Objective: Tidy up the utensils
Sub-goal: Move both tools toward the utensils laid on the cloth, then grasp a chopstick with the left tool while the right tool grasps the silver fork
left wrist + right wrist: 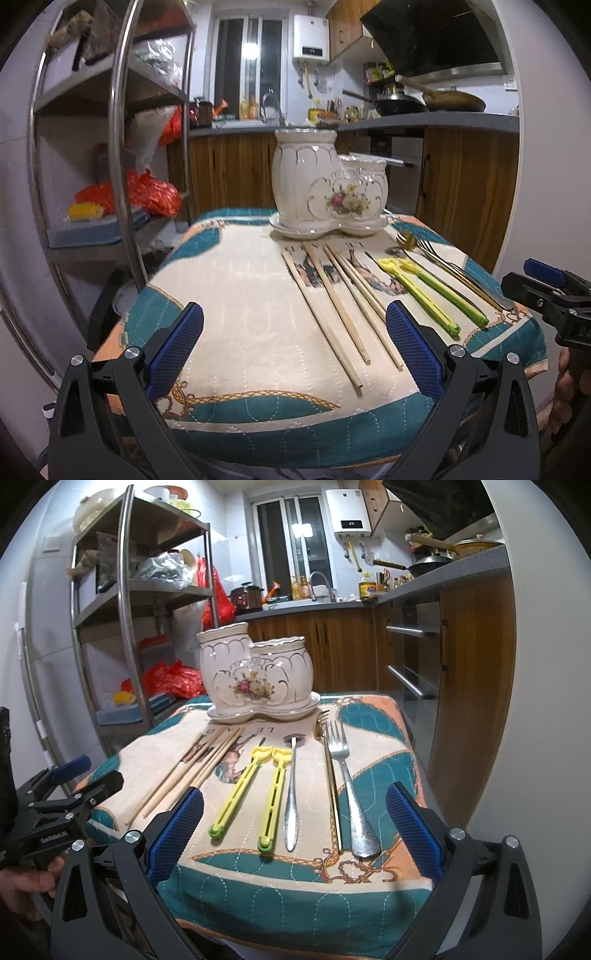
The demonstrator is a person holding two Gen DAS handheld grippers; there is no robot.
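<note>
A white ceramic two-cup utensil holder (325, 184) (255, 672) with a flower print stands at the far end of a cloth-covered table. Several wooden chopsticks (332, 299) (192, 771) lie on the cloth, then two yellow-green plastic utensils (424, 291) (273, 797), a silver spoon (291, 797), a gold utensil (332, 786) and a silver fork (347, 779). My left gripper (295, 347) is open and empty at the near edge before the chopsticks. My right gripper (295, 827) is open and empty at the near edge before the plastic and metal utensils.
A patterned quilted cloth (236, 295) (373, 723) covers the small table. A metal shelf rack (122, 147) (129, 602) with bags stands to the left. Wooden cabinets and a counter (461, 122) (461, 627) with pans run behind and to the right.
</note>
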